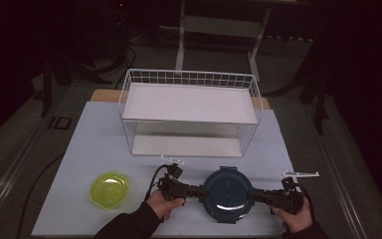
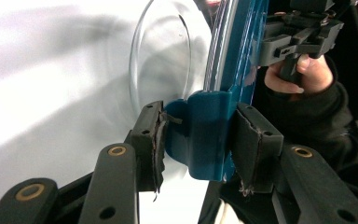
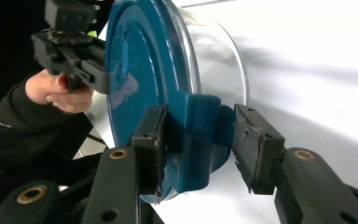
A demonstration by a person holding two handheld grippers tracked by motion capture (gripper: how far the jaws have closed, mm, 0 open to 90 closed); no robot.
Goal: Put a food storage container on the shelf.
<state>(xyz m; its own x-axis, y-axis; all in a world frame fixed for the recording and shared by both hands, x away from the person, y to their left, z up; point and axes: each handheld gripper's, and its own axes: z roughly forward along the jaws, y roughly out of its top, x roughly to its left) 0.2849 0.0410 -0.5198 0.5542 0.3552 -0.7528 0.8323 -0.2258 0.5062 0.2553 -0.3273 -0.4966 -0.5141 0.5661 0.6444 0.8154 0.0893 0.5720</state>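
Observation:
A round clear container with a dark blue lid (image 1: 227, 191) sits on the white table near its front edge. A blue latch tab hangs down on each side of the lid. My left gripper (image 1: 202, 191) comes in from the left, and its pads press on both faces of the left latch tab (image 2: 200, 140). From the right, my right gripper (image 1: 251, 195) has its jaws closed around the right latch tab (image 3: 198, 135). In each gripper view the other hand and its gripper (image 2: 293, 37) (image 3: 70, 42) show beyond the lid. The clear bowl wall (image 2: 163, 60) (image 3: 214, 56) stands under the lid.
A yellow-green shallow bowl (image 1: 109, 189) lies to the left of my left hand. A white wire rack with two shelves (image 1: 189, 112) stands at the back middle of the table (image 1: 94, 139). Dark floor and furniture legs surround the table.

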